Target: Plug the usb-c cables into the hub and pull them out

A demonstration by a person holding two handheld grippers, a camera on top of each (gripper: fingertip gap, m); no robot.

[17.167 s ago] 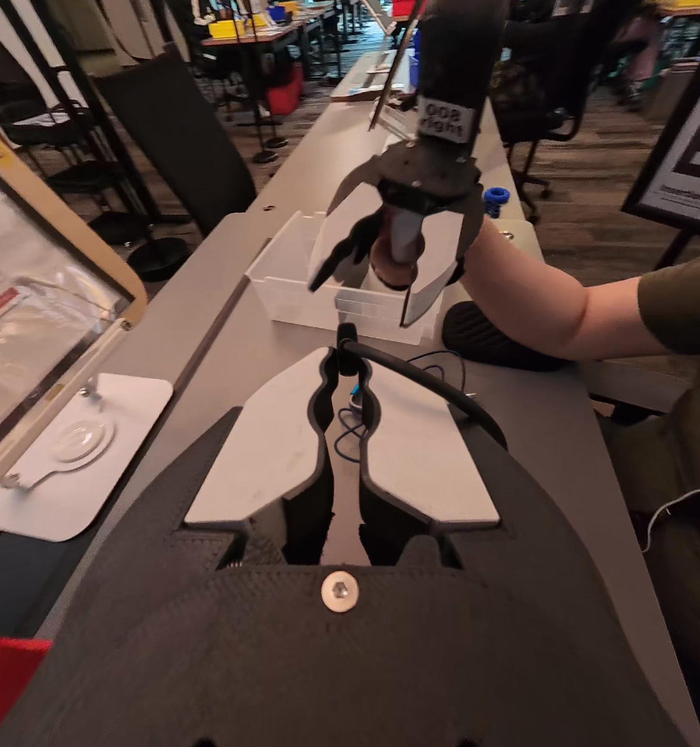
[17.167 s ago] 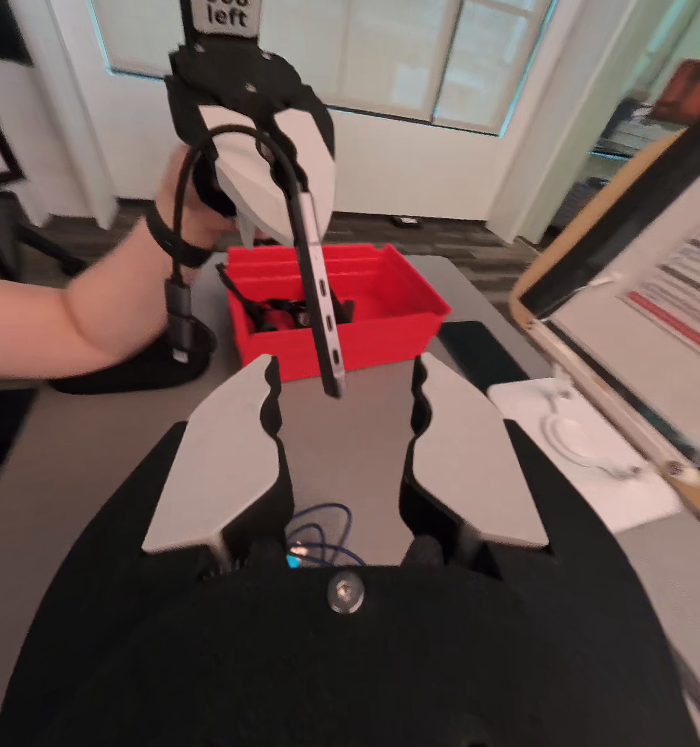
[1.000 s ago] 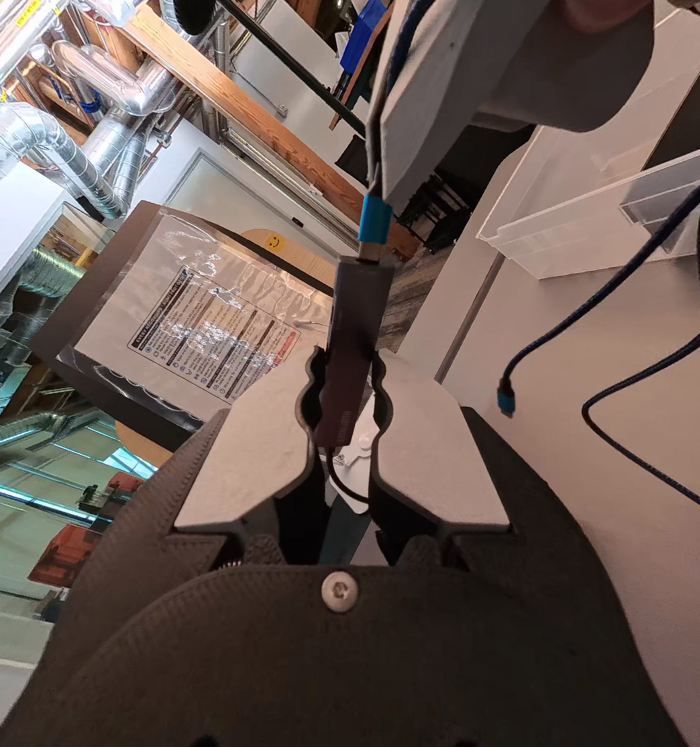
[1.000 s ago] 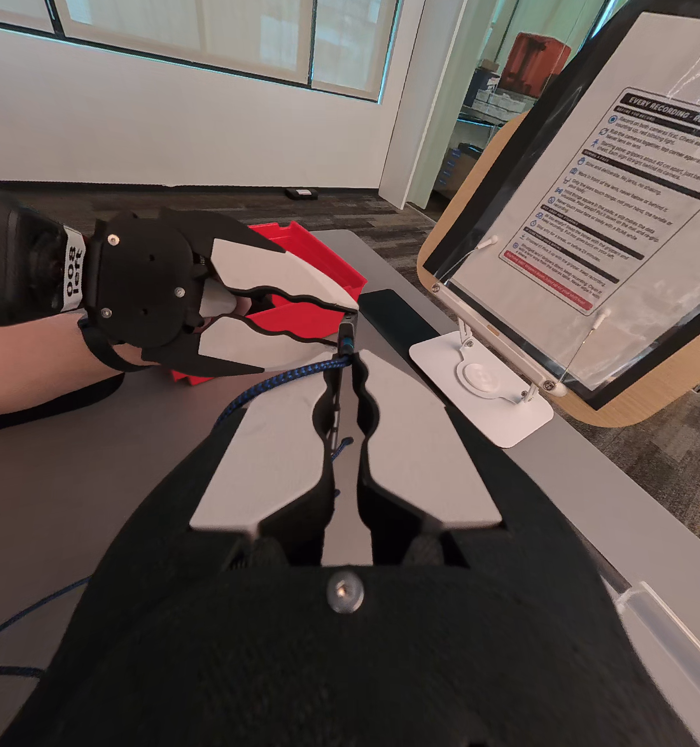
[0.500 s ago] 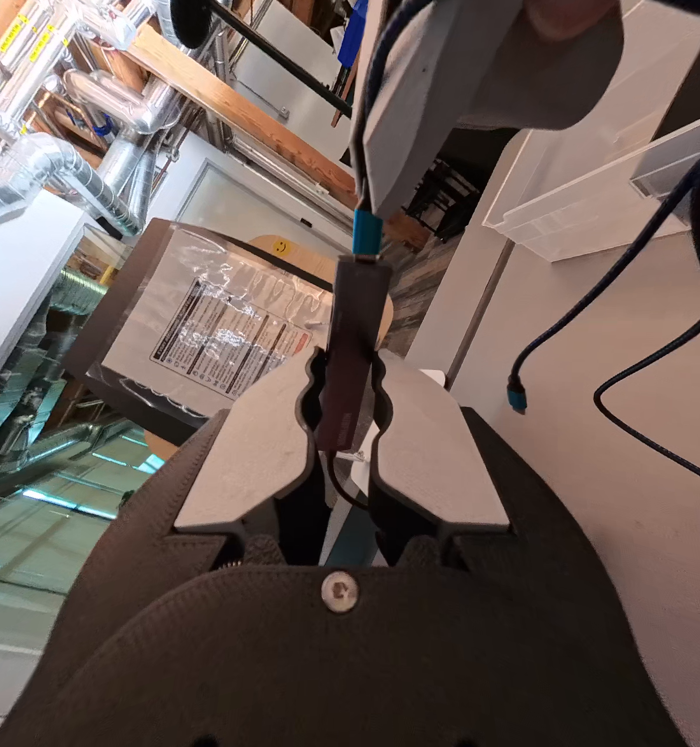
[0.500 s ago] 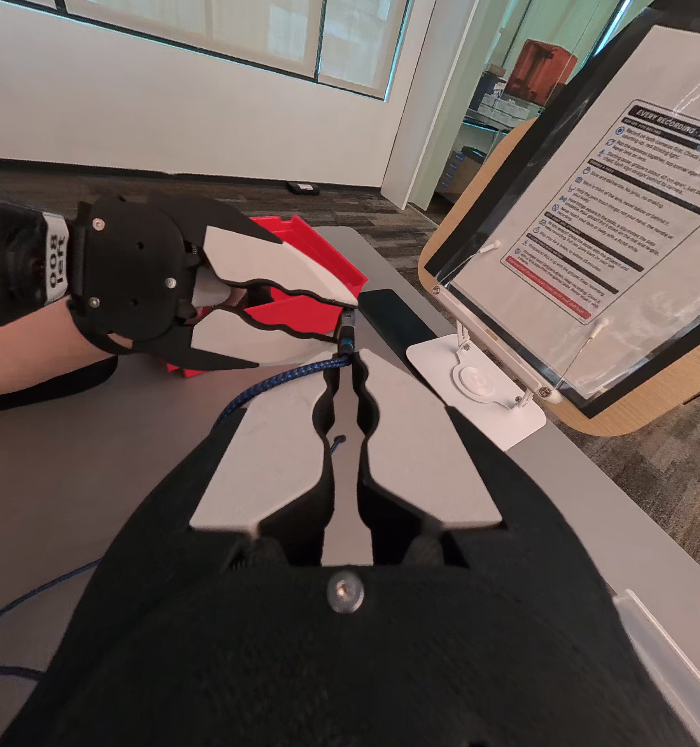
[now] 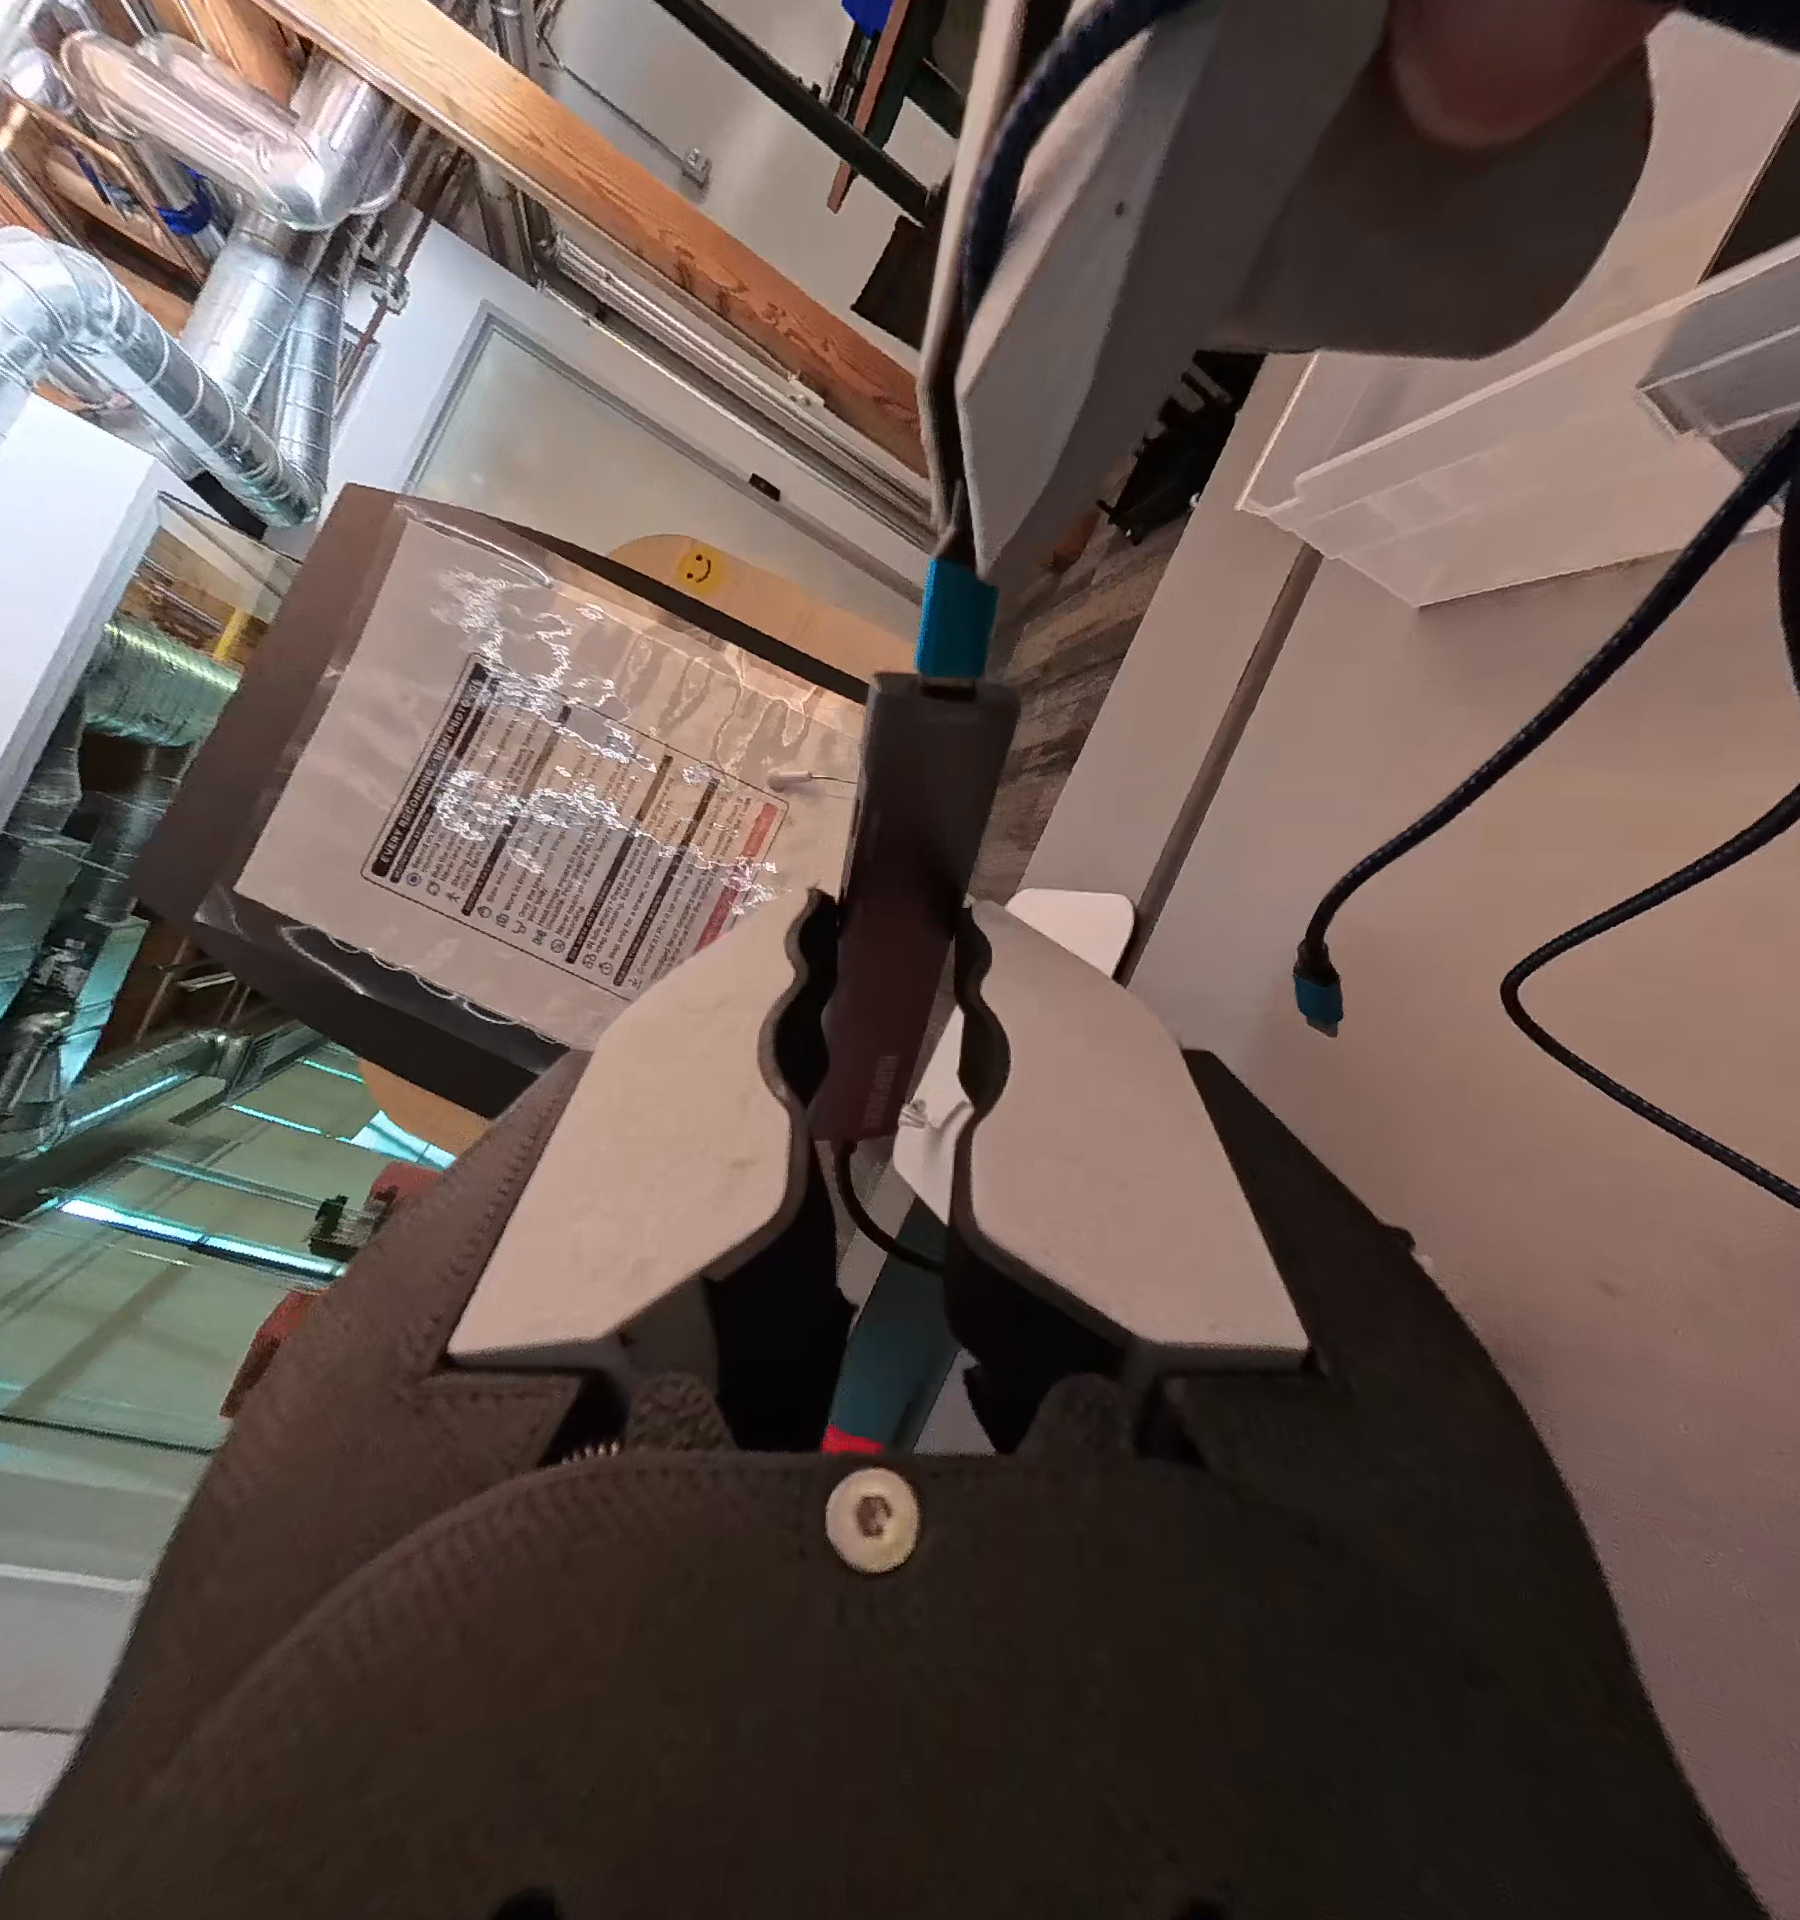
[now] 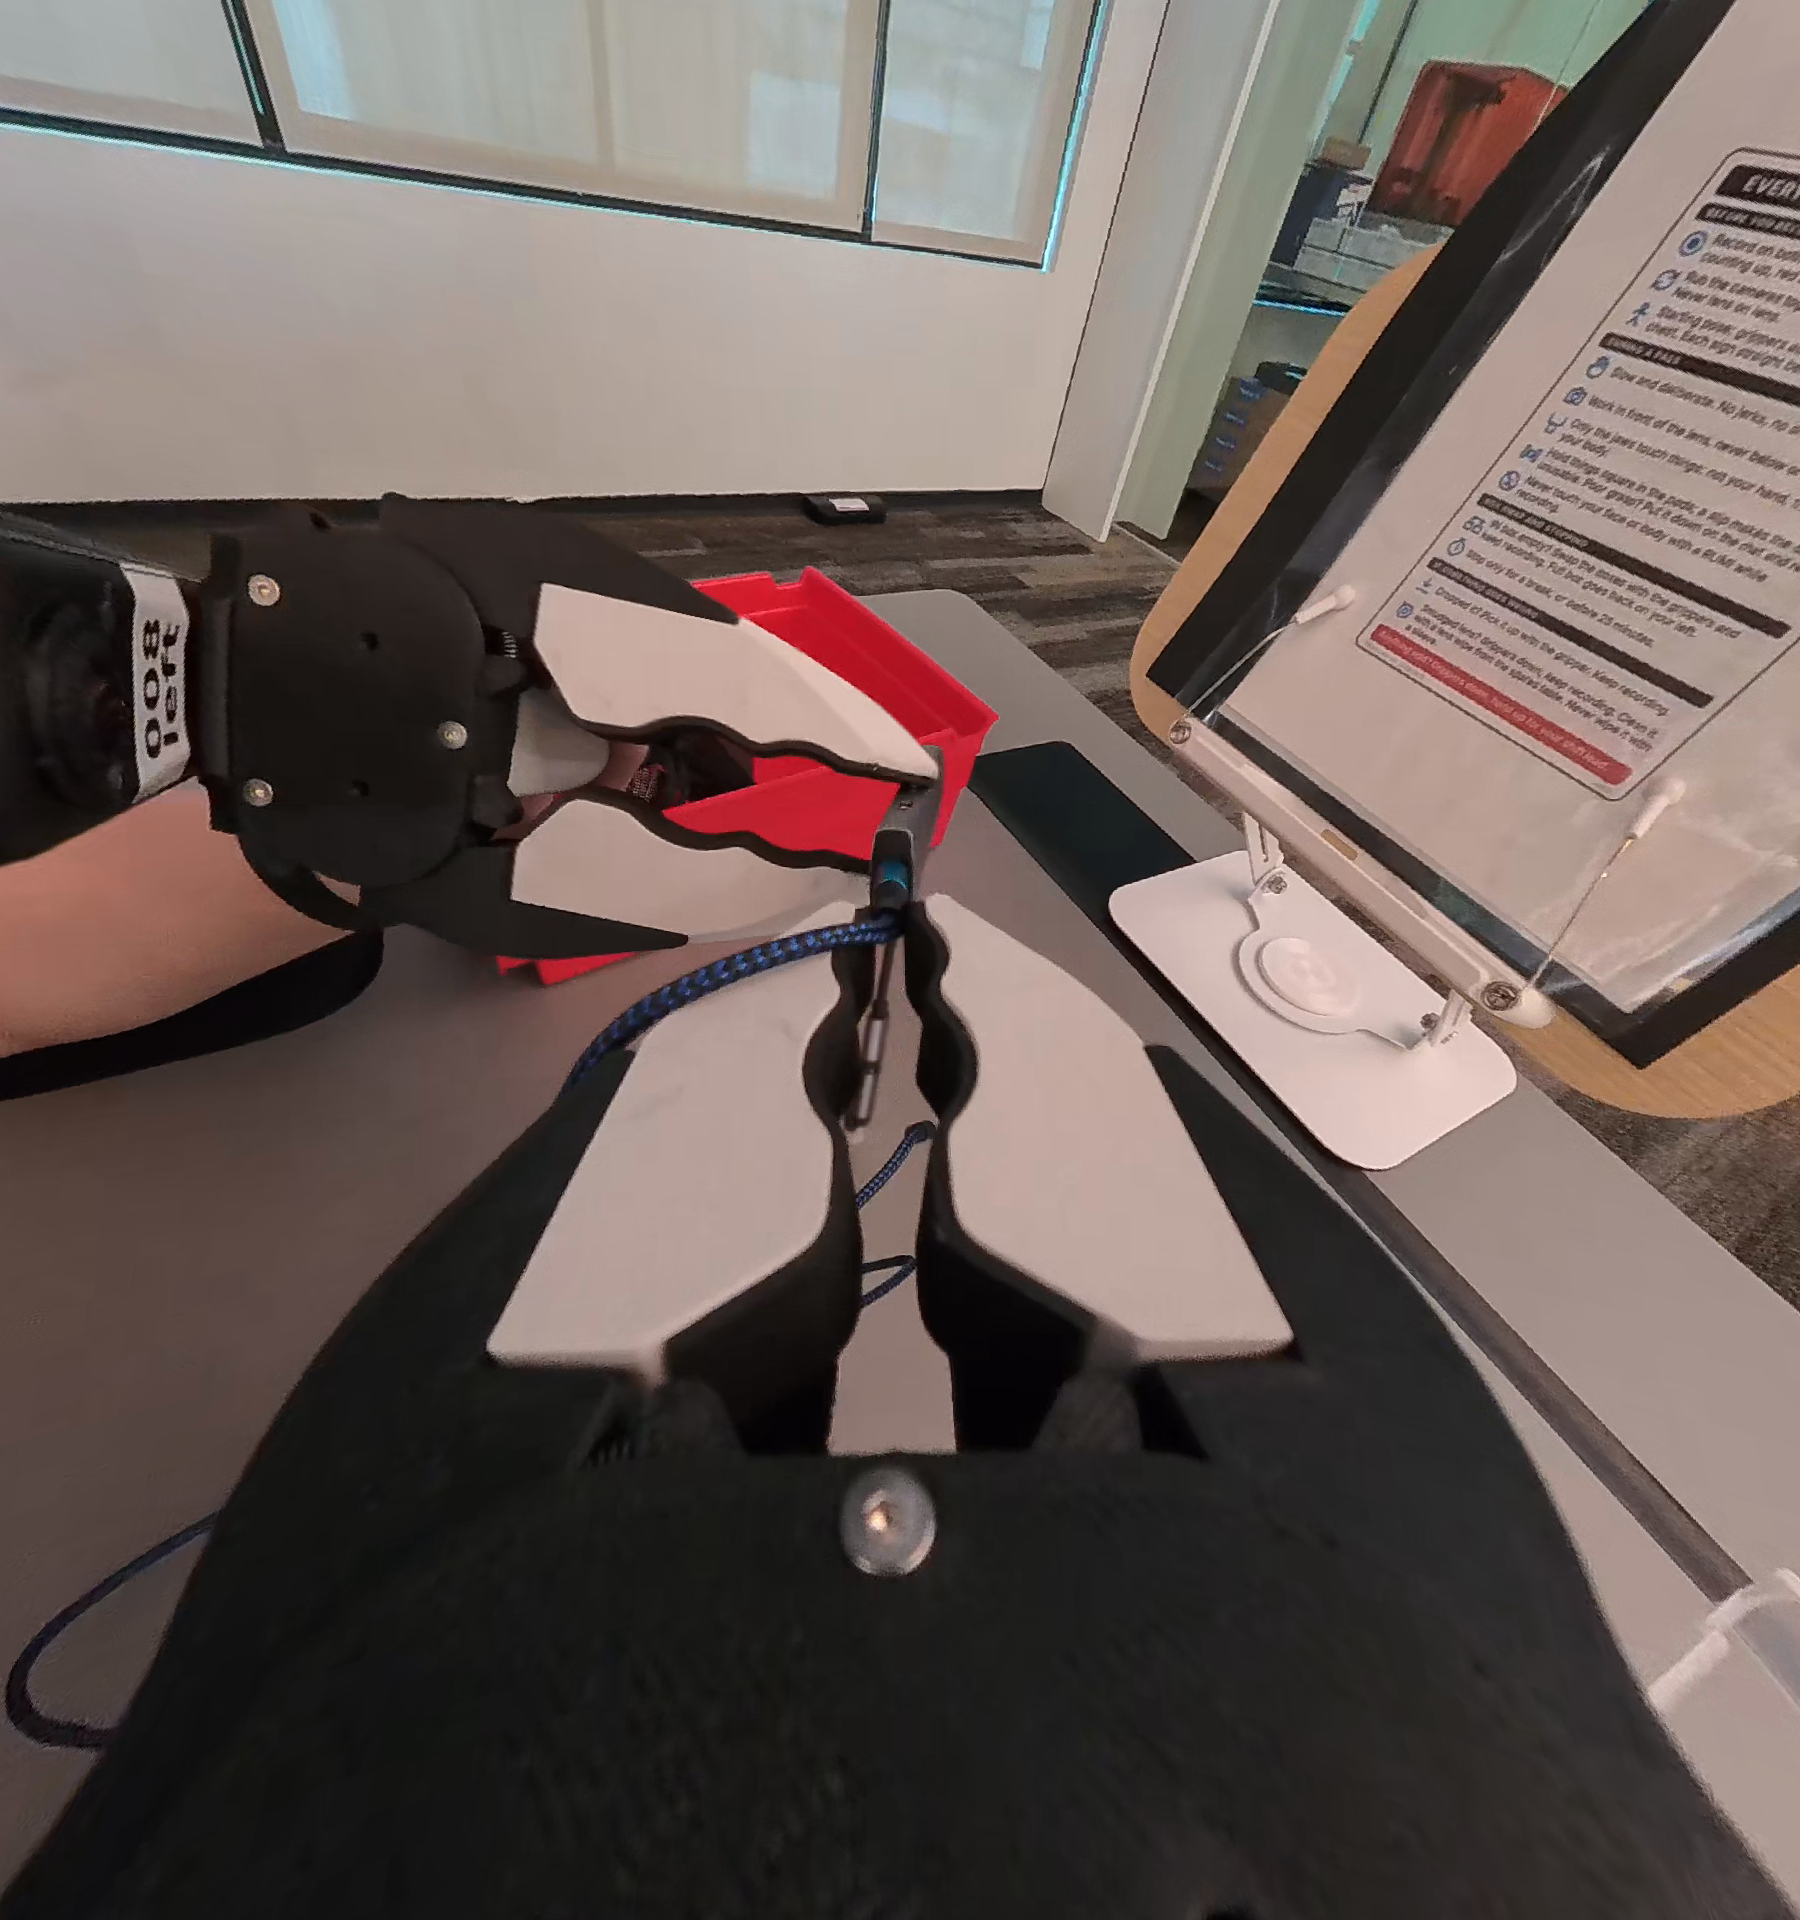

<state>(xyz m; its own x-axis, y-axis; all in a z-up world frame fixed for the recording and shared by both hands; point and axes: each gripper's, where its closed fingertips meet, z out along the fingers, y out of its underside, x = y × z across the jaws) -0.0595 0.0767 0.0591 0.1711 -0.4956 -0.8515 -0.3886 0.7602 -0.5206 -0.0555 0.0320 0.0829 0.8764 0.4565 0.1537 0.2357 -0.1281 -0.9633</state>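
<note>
Hub [image 7: 911,883], a slim dark grey bar, is clamped between the two fingers of the left gripper [image 7: 891,940], which are closed on its lower half so that its long axis runs straight out along them and its free end sticks forward. Right at that end sits the blue-collared plug [image 7: 956,629] of a braided dark blue cable [image 8: 730,977], and the plug lies on the same line as the bar, tip at the end port. Whether it is fully seated or only partly in I cannot tell; a sliver of metal seems to show between collar and bar.

Pinching that cable just behind the plug is the right gripper [image 8: 891,925], its fingers closed narrowly, with the cord trailing off to its left and down onto the grey table [image 8: 252,1195]. In the right wrist view the left gripper [image 8: 906,821] comes in from the left, roughly crosswise to the right one, so the two tips meet at the plug.

My reading is that the next move, in or out, has to travel along the bar's long axis, with the left gripper holding steady and the right one doing the travelling. Any sideways pull would lever the plug in its port.

A second blue-tipped plug [image 7: 1320,1000] hangs loose to the right, above the table, apart from both grippers
</note>
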